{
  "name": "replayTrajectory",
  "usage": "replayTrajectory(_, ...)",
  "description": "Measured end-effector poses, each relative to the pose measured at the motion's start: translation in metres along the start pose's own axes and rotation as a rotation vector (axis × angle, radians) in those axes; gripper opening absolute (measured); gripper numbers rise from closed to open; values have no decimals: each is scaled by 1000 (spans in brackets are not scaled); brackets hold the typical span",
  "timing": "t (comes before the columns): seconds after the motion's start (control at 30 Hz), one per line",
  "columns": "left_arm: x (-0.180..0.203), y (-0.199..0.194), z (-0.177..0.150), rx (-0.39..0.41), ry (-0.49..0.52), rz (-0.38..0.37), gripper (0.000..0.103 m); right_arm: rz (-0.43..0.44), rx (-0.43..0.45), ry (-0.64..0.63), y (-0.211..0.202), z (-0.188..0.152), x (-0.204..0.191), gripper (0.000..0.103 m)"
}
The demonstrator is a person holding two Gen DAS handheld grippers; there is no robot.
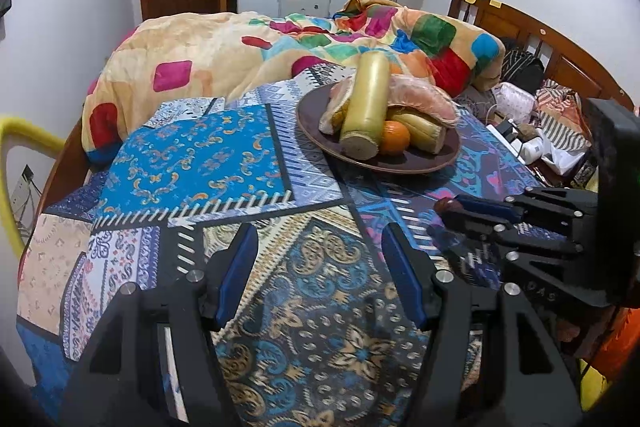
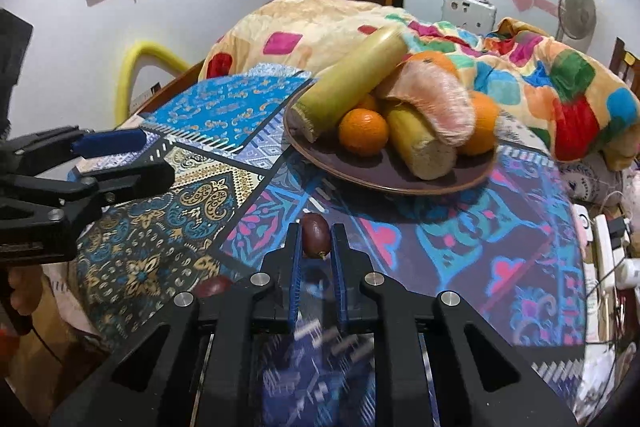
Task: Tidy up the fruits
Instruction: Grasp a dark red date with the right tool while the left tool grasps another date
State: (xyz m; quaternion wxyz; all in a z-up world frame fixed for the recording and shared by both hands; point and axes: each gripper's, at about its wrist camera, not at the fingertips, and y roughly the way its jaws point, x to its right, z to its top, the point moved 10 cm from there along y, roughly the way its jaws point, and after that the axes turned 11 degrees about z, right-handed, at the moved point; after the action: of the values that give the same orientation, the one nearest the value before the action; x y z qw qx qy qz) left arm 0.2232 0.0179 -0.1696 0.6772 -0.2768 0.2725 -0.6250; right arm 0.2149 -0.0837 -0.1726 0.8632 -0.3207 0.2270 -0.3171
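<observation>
Right wrist view: your brown plate point(image 2: 384, 179) sits upper centre of the frame on the patterned bedspread point(image 2: 168, 215). It carries oranges point(image 2: 363, 131), two yellow-green stalk pieces point(image 2: 352, 83), one leaning across the pile, and a pale pink fuzzy piece point(image 2: 436, 103) draped over them. Behind the plate a bright patchwork blanket point(image 2: 560, 87) is heaped across the upper right. A second dark fruit point(image 2: 214, 286) lies at lower left, beside your right tool's frame.

Your right tool point(image 2: 316, 241) at lower centre is clamped on a small dark purple-brown fruit point(image 2: 316, 235), its blue pads pressed to either side, below the plate's near rim.

In the left wrist view, your left tool point(image 1: 320, 263) stands wide apart over the bedspread, holding nothing; the right tool point(image 1: 448, 207) comes in from the right edge.
</observation>
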Motion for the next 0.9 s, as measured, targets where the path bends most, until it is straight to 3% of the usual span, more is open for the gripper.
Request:
replayTrajectory(0.5, 54, -11, -34, -59, 8, -59, 63, -37, 61, 39, -61, -29, 6, 13)
replayTrajectory(0.77, 77, 2, -50, -101, 50, -67, 32, -43, 71, 45, -74, -41, 9, 13)
replayTrajectory(0.9, 81, 3, -51, -73, 87, -36, 17, -49, 75, 49, -77, -43, 14, 13)
